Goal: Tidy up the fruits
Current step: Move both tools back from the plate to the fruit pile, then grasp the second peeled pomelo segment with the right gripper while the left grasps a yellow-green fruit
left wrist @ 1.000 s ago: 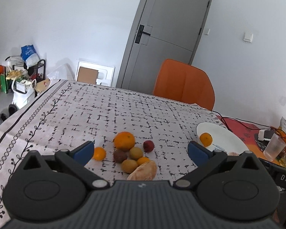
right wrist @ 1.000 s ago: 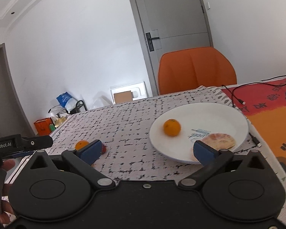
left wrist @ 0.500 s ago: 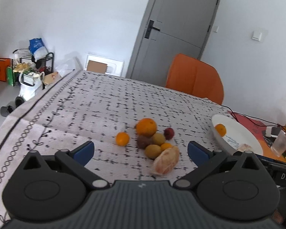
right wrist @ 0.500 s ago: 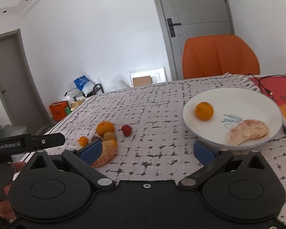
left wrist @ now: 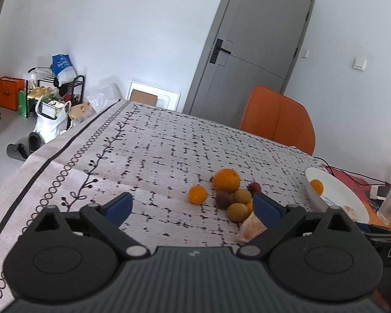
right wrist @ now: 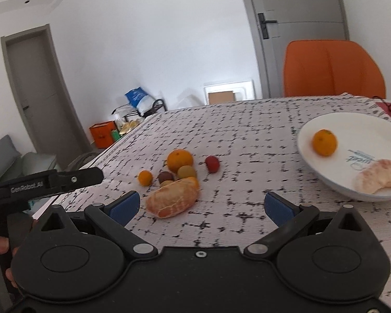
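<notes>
**Fruit cluster on patterned cloth, two pieces on white plate, both grippers spread and empty**

Left hand-held gripper (left wrist: 193, 207), lower centre of the left wrist view: blue-padded fingers (left wrist: 120, 206) set wide apart, nothing between them, above the grey black-patterned tablecloth (left wrist: 156, 156). Right hand-held gripper (right wrist: 202, 206), lower centre of the right wrist view: likewise spread wide, gripping nothing.

In the right wrist view, centre-left of the frame: a tight cluster of fruit on the cloth.
- Large round orange (right wrist: 179, 160) at the back of the cluster.
- Small round mandarin (right wrist: 145, 177) just left of it, slightly apart.
- Dark brown round fruit (right wrist: 165, 176) and yellow-green round fruit (right wrist: 186, 172) touching in front of the orange.
- Small red fruit (right wrist: 212, 163) to the right, a little apart.
- Peeled orange half with white pith (right wrist: 173, 200) nearest the camera, just beyond the left blue pad.

Right side of the same frame: wide white ceramic plate (right wrist: 310, 161) carrying a small round tangerine (right wrist: 324, 142) and a peeled pale citrus piece (right wrist: 379, 177), well apart from the cluster.

Same cluster in the left wrist view, centre-right of the frame, partly hidden behind the right blue pad; plate at the right edge beside a clear plastic cup (left wrist: 390, 207).

Orange upholstered chair (right wrist: 333, 69) behind the table, upper right; grey door (left wrist: 250, 52) behind.
</notes>
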Demonstrator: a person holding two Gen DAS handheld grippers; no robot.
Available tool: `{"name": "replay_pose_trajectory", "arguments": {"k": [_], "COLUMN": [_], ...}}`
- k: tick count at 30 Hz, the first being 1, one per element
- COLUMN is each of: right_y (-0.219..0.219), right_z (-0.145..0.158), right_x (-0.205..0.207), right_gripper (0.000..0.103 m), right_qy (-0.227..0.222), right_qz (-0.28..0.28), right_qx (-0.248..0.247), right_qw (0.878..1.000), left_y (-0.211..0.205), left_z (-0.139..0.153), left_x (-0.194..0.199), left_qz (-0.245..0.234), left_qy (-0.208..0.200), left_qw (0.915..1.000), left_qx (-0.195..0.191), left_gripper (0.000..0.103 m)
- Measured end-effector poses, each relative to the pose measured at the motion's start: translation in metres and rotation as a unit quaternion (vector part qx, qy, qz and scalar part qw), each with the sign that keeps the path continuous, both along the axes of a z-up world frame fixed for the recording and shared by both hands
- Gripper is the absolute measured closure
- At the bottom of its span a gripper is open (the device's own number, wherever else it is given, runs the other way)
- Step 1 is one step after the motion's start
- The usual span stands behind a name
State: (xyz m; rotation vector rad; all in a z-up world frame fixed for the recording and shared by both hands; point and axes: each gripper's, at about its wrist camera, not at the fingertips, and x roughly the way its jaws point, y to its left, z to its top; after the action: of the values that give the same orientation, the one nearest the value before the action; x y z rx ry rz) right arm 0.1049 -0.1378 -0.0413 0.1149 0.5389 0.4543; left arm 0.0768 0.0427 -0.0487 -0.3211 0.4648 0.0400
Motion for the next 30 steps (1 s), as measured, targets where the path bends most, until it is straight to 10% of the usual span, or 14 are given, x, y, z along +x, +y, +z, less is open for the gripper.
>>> {"name": "replay_pose_trajectory", "arguments": {"k": [30], "right_y": [0.061], "right_z": [-0.024], "right_x": [0.042], "right_gripper": [0.0], "right_qy": [0.034], "right_qz": [0.058], "right_qx": [-0.05], "right_qw": [0.996], "left_y": [0.03], "left_z": [-0.03], "left_x": [0.007], "left_qz": [0.014], "left_qy": [0.035], "left_qw": [0.9988], "left_qx": [-0.03], "left_gripper": [0.034]}}
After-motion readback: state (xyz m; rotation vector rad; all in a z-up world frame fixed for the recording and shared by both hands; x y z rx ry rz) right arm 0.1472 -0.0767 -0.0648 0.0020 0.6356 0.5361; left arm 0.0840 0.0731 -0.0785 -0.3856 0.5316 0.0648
